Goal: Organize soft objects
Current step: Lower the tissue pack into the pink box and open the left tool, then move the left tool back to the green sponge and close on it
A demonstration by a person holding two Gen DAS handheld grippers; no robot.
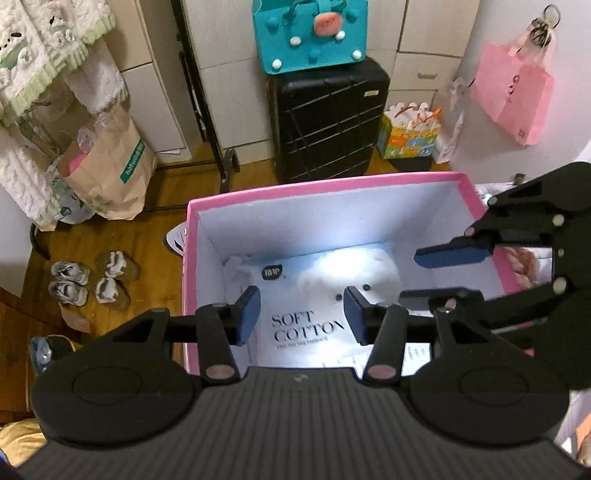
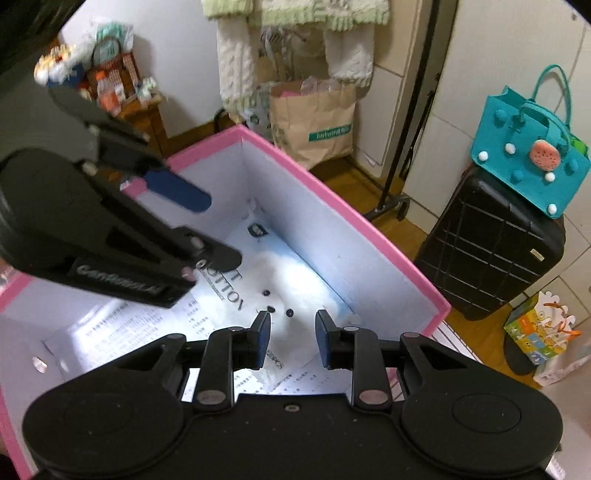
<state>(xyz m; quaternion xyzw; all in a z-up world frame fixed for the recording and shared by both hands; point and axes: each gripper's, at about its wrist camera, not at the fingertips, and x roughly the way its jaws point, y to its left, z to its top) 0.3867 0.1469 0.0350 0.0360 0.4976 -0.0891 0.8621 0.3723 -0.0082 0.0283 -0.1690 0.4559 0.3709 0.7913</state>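
A pink box (image 1: pixel 317 184) with white inner walls stands open; it also shows in the right wrist view (image 2: pixel 332 192). On its floor lies a white-blue "SOFT COTTON" tissue pack (image 1: pixel 306 328), also in the right wrist view (image 2: pixel 288 291), printed with a fluffy white puppy. My left gripper (image 1: pixel 301 314) is open and empty above the pack. My right gripper (image 2: pixel 291 336) is open and empty over the box's right side. Each gripper shows in the other's view: the right gripper (image 1: pixel 439 275) enters from the right, the left gripper (image 2: pixel 207 229) from the left.
A black suitcase (image 1: pixel 327 118) with a teal felt bag (image 1: pixel 310 33) on top stands behind the box. A brown paper bag (image 1: pixel 110 166), a clothes rack with towels (image 1: pixel 48 55), slippers (image 1: pixel 92 284) on the wooden floor, a pink bag (image 1: pixel 513 92) on the wall.
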